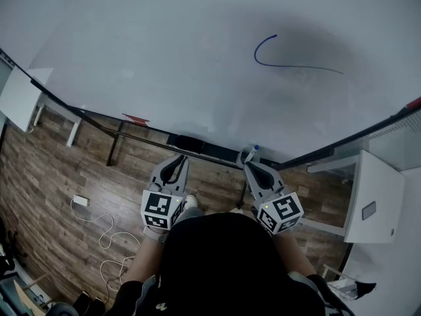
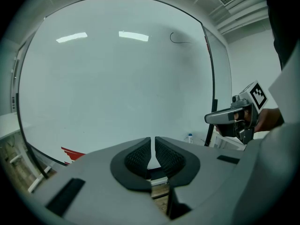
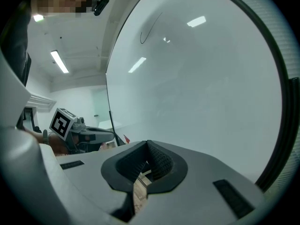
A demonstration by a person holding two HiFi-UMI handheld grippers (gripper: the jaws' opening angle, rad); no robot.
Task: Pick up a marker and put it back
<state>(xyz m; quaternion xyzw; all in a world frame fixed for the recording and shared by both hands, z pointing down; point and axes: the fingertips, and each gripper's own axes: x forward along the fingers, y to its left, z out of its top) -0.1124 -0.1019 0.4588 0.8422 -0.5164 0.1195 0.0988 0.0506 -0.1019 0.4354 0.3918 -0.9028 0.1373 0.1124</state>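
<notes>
A white marker with a blue cap (image 1: 252, 152) stands at the whiteboard's ledge, just beyond my right gripper (image 1: 253, 170); the left gripper view shows the marker (image 2: 190, 137) small and far off. My right gripper (image 3: 147, 146) has its pads touching, with nothing between them. My left gripper (image 1: 176, 165) hangs level with it, to the left, its jaws all but closed on a thin slit with nothing in it (image 2: 153, 142). Both grippers point at the whiteboard (image 1: 197, 58), which bears a curved blue line (image 1: 276, 58).
A black eraser (image 1: 191, 142) lies on the ledge between the grippers. A red mark (image 1: 136, 118) sits at the board's lower left. White tables stand at left (image 1: 20, 101) and right (image 1: 371, 196). White cables (image 1: 105, 232) trail over the wooden floor.
</notes>
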